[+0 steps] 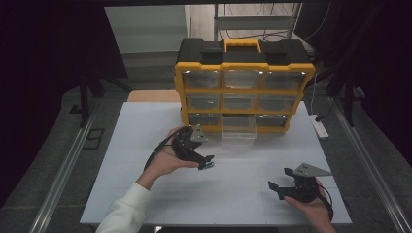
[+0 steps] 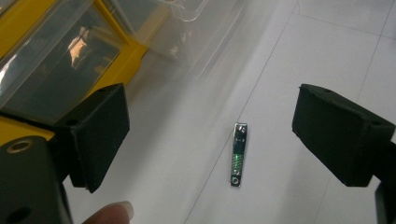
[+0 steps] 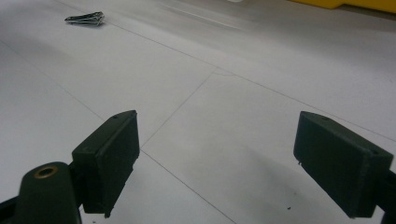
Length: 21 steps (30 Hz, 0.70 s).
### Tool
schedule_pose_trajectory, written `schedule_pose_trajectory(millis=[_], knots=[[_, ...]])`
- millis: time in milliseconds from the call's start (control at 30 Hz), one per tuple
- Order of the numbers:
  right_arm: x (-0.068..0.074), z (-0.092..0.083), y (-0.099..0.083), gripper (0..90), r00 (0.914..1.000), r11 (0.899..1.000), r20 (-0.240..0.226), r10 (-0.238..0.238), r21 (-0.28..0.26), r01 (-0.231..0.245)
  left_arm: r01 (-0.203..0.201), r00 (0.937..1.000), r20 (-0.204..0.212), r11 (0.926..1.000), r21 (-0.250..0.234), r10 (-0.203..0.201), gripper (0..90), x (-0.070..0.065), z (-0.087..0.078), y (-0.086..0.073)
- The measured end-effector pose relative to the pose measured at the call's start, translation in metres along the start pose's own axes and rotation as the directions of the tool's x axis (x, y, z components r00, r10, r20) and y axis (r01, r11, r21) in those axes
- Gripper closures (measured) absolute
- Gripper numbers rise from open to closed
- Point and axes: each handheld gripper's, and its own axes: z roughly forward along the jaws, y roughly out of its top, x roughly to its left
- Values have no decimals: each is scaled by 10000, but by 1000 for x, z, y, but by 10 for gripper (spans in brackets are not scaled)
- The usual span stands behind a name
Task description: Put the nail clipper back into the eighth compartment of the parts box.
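Your left tongs (image 2: 212, 135) are spread wide, and the nail clipper (image 2: 238, 154) lies flat on the white worktop (image 2: 327, 56) between the two pads, nearer the right one, touching neither. From the high view the same tongs (image 1: 208, 162) hang just over the clipper (image 1: 209, 166), close in front of the yellow organiser (image 1: 243, 90). Your right tongs (image 3: 217, 163) are spread too, holding nothing, low over the worktop and well apart from the clipper (image 3: 85, 18). The organiser's clear drawer (image 1: 238, 132) in the bottom row's middle slot is pulled out; you cannot tell whether anything lies in it. The other drawers sit closed.
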Motion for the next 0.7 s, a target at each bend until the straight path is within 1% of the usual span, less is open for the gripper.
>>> schedule_pose_trajectory(millis=[233,567,700], knots=[[0,0,0,144,10000,10000,-6,-3,1,3,-97,9998,168,9998,158,95,119,1,8,5],[0,0,0,144,10000,10000,7,5,50,-5,-25,9993,380,9989,478,6,117,5,18,3],[0,0,0,144,10000,10000,4,3,50,-3,-104,9987,498,9981,600,74,116,4,23,4]])
